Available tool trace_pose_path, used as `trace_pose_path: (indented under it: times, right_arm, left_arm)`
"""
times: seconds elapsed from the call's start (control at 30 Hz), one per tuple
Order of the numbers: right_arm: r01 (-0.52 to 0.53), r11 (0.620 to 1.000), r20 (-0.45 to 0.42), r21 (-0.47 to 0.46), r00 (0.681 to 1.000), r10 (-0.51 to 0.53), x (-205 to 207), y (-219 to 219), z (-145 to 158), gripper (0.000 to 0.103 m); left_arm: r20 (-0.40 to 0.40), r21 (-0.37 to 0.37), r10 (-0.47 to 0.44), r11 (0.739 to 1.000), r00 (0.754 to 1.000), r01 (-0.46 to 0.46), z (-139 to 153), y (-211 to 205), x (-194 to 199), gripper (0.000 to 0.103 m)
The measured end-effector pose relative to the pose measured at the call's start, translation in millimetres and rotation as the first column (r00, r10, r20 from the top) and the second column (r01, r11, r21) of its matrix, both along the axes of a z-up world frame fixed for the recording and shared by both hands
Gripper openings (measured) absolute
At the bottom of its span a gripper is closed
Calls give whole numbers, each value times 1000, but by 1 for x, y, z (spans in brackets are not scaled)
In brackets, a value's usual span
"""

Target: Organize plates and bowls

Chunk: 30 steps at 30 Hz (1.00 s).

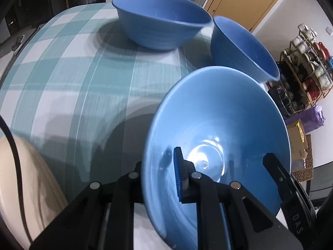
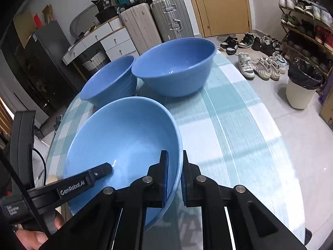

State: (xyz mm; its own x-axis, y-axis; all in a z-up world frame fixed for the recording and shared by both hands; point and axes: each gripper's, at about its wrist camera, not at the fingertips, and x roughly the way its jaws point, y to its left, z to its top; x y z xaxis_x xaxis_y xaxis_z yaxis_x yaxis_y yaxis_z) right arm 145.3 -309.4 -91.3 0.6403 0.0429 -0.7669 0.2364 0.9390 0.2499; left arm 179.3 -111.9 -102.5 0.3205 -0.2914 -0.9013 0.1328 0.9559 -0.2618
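A light blue bowl (image 1: 218, 137) (image 2: 124, 143) is held tilted above the checked tablecloth. My left gripper (image 1: 160, 179) is shut on its rim, one blue-padded finger inside and one outside. My right gripper (image 2: 174, 177) is shut on the opposite rim the same way. In the right wrist view the left gripper's finger (image 2: 97, 173) reaches into the bowl from the left. Two darker blue bowls stand on the table further away: one (image 1: 162, 20) (image 2: 110, 79) and another (image 1: 243, 48) (image 2: 174, 66) close beside it.
The round table (image 2: 239, 129) has a teal and white checked cloth under glass. A cream plate edge (image 1: 25, 179) sits at my near left. Beyond the table are suitcases (image 2: 156, 20), a drawer unit, shoes on the floor, a shoe rack and a white bin (image 2: 301, 87).
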Motion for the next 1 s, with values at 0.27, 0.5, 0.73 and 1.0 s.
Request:
trace_pose_path:
  times: [0.27,0.5,0.73,1.0]
  right_arm:
    - [50,999,27,6,998,-50,-71,-14,1,10]
    - [76,996,30,57,997,-77,-114,-25,-1,10]
    - [36,998,29,49,999,-37,-112,-13,0,10]
    - [7,999,32,47,999,-8,-105,-5,1,10]
  left_arm:
    - [17,22,-78,997,997,77,-1,-17,-58,14]
    - [22,21,-111,994,994,111,-4,-21,-85,14]
    - [15,31,-100,995,995,99,-6,-10,-86,14]
    - [6,28,-93,995,996,92,-9,-3,-85,14]
